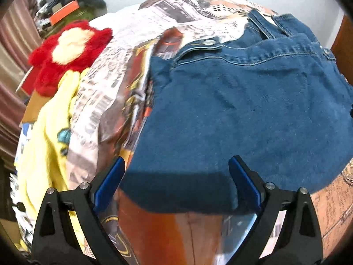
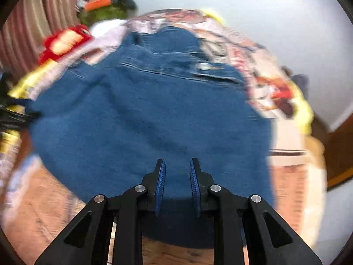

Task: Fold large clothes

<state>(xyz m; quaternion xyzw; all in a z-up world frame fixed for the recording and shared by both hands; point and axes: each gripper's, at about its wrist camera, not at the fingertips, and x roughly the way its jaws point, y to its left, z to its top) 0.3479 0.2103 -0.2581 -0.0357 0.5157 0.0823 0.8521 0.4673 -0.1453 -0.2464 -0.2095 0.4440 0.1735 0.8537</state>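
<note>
Printed bedspread [image 1: 114,70] under jeans [image 1: 242,101]. Left gripper [image 1: 176,183] jaws wide, right gripper [image 2: 176,183] narrow, both empty. Mid-fold; next, pinch near hem.

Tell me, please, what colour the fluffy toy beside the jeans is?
The fluffy toy is red with a cream patch, clearest in the left wrist view.

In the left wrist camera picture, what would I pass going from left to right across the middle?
Red fluffy toy → yellow garment → printed bedsheet → blue jeans.
</note>
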